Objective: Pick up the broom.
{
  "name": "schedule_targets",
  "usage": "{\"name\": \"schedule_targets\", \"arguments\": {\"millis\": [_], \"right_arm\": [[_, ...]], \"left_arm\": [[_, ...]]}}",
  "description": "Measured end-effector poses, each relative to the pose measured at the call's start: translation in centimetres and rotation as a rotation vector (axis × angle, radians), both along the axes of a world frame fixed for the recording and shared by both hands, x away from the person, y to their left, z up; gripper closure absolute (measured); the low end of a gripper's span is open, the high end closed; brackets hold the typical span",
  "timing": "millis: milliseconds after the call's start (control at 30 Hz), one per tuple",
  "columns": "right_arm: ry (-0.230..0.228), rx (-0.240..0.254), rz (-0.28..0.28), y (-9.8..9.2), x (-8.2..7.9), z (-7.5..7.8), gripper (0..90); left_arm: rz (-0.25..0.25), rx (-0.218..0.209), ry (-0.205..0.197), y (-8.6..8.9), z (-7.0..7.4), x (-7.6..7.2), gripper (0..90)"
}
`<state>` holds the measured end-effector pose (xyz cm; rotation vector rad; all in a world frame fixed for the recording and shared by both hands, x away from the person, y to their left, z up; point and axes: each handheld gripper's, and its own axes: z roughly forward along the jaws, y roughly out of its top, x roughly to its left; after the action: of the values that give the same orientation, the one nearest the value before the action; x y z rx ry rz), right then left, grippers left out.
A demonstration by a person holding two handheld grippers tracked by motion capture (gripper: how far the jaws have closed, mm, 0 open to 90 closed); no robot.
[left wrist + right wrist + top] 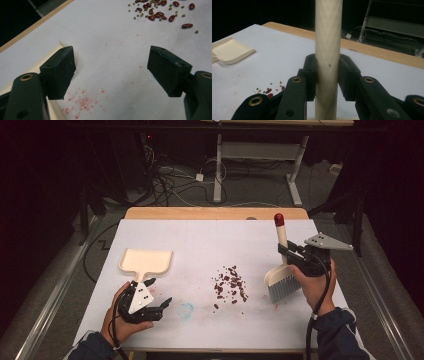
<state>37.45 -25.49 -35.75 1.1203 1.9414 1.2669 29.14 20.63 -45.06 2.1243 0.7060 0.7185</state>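
Forearms in dark sleeves are coming in from the near edge of the table in the high view, each hand carrying a gripper. The left gripper (150, 302) is lying low on the white table cover (210, 245), its jaws standing wide apart with nothing between them; in the left gripper view one jaw is sitting just beside the cream edge of the dustpan (53, 53), over a patch of pink specks on the cover. The dustpan (146, 261) is lying flat just beyond that gripper, handle towards the hand, and its tray is holding nothing that can be made out.

The right gripper (295, 254) is gripping the hand brush (281, 272) by its cream handle (328, 50), the jaws clamped on either side of it. The brush is standing nearly upright, red cap at the top and grey bristles down, just above the cover at the table's right side.

Between the two grippers, a loose scatter of red beans (230, 284) is lying on the cover, mixed with small green ones (140, 15), well apart from the dustpan and near the bristles. A faint blue smudge (186, 309) is showing closer to the near edge.

Beyond the cover, a strip of bare wooden tabletop (215, 213) is running along the far edge. Farther off, cables are trailing across a grey floor around the white legs of another table (218, 170) in a dark room.
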Motion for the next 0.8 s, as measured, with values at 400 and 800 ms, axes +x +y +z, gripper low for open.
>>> {"name": "schedule_targets", "arguments": {"millis": [400,800], "right_arm": [[-0.080,0.020,0.011,4.1,-2.0,0.3,70.9],[-0.184,0.007,0.090,9.8,-4.9,-0.2,70.8]], "left_arm": [[-0.205,-0.144,0.022,-8.3,3.5,-0.2,23.8],[-0.307,-0.300,0.110,-16.2,4.6,2.0,31.1]]}}
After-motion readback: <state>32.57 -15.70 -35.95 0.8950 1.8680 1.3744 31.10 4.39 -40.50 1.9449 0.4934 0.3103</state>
